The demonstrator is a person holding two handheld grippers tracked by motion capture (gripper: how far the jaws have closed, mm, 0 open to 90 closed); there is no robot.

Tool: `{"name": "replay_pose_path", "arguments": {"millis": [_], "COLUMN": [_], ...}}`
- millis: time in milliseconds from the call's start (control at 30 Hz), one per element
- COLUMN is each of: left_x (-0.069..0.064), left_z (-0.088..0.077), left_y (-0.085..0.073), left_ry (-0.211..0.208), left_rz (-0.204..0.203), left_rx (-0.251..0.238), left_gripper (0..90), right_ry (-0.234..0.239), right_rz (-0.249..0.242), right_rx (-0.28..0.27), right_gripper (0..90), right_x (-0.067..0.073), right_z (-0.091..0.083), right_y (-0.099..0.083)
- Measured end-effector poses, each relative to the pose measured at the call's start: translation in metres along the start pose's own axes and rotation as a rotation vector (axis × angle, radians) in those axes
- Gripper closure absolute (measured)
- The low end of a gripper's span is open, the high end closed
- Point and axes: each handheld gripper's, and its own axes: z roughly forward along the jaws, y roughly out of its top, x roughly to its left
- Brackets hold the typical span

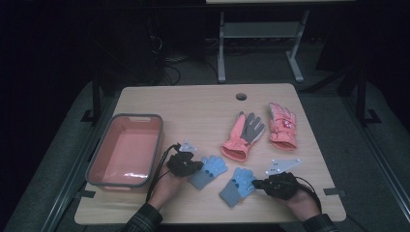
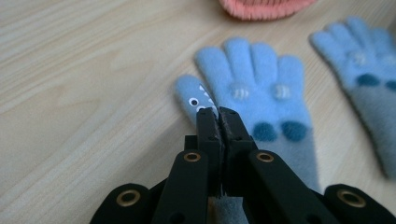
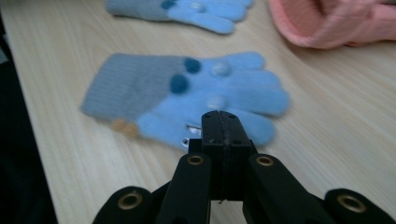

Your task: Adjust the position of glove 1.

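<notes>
The left gripper (image 2: 218, 112) has its fingers pinched on the thumb edge of the left small fuzzy blue-and-grey knit glove (image 1: 208, 171), which lies flat near the front edge of the light wooden bench (image 1: 193, 106). The right gripper (image 3: 225, 116) has its fingers closed together over the thumb side of the matching right blue knit glove (image 1: 237, 186); whether fabric is caught I cannot tell. To lift cleanly, each grip should take enough knit that it doesn't slip. The grey-rimmed pink plastic bin (image 1: 126, 150) waits by the left edge.
</notes>
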Motion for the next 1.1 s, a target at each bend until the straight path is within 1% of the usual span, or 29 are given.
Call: {"name": "replay_pose_path", "arguments": {"millis": [33,67,100,133,233,267,300,333,367,400,467,533,600,700,733,767,800,833,867,900,933,967,1000,1100], "left_x": [0.000,0.000,0.000,0.000,0.001,0.002,0.003,0.003,0.003,0.003,0.003,0.002,0.001,0.000,-0.001,-0.003,-0.003,-0.004,-0.004,-0.007,-0.007,-0.009,-0.009,-0.010], "left_z": [-0.002,-0.002,-0.004,-0.006,-0.009,-0.009,-0.009,-0.010,-0.010,-0.012,-0.012,-0.013,-0.013,-0.013,-0.013,-0.014,-0.014,-0.014,-0.014,-0.016,-0.018,-0.019,-0.022,-0.024], "left_y": [0.001,0.001,0.002,0.003,0.003,0.003,0.003,0.003,0.003,0.003,0.003,0.004,0.005,0.005,0.005,0.005,0.005,0.004,0.004,0.003,0.002,0.001,0.000,-0.002], "left_ry": [0.004,0.004,0.006,0.009,0.006,0.009,0.007,0.003,0.003,0.000,0.000,-0.004,-0.007,-0.012,-0.015,-0.021,-0.021,-0.032,-0.032,-0.035,-0.040,-0.041,-0.039,-0.045], "left_rz": [0.002,0.002,0.008,0.009,0.003,-0.001,-0.004,-0.013,-0.013,-0.015,-0.014,-0.009,-0.009,-0.011,-0.009,-0.005,-0.005,-0.003,-0.003,-0.005,0.002,-0.003,0.002,-0.010], "left_rx": [-0.011,-0.011,-0.026,-0.039,-0.048,-0.050,-0.053,-0.061,-0.061,-0.066,-0.069,-0.073,-0.076,-0.081,-0.084,-0.079,-0.079,-0.075,-0.075,-0.082,-0.073,-0.079,-0.074,-0.081], "left_gripper": [88.1,88.1,88.1,88.1,88.2,88.2,88.1,88.2,88.2,88.2,88.2,88.2,88.2,88.2,88.2,88.2,88.2,88.2,88.2,88.2,88.2,88.2,88.2,88.1], "right_ry": [0.006,0.006,0.015,0.017,0.017,0.018,0.015,0.016,0.016,0.022,0.026,0.033,0.042,0.039,0.038,0.028,0.028,0.027,0.024,0.021,0.020,0.016,0.016,0.019], "right_rz": [-0.003,-0.003,-0.008,-0.016,-0.029,-0.020,-0.029,-0.024,-0.024,-0.036,-0.034,-0.051,-0.048,-0.051,-0.059,-0.061,-0.061,-0.056,-0.061,-0.055,-0.059,-0.068,-0.068,-0.055], "right_rx": [0.002,0.002,0.008,0.012,-0.003,-0.001,0.009,0.026,0.026,0.034,0.038,0.035,0.033,0.035,0.032,0.033,0.033,0.034,0.030,0.034,0.032,0.037,0.037,0.033], "right_gripper": [89.9,89.9,89.9,89.8,89.8,89.8,89.8,89.9,89.9,89.9,89.9,89.9,89.9,89.9,90.0,90.0,90.0,89.9,90.0,90.0,90.0,90.0,90.0,90.0], "right_x": [0.001,0.001,0.003,0.005,0.007,0.007,0.006,0.007,0.007,0.006,0.006,0.009,0.013,0.016,0.017,0.019,0.019,0.020,0.020,0.022,0.022,0.022,0.022,0.022], "right_z": [0.003,0.003,0.006,0.013,0.017,0.019,0.022,0.025,0.025,0.030,0.030,0.035,0.039,0.044,0.045,0.047,0.047,0.049,0.050,0.050,0.051,0.051,0.051,0.051], "right_y": [0.002,0.002,0.003,0.006,0.010,0.012,0.012,0.013,0.013,0.013,0.014,0.018,0.021,0.025,0.026,0.028,0.028,0.030,0.031,0.031,0.032,0.032,0.032,0.032]}}
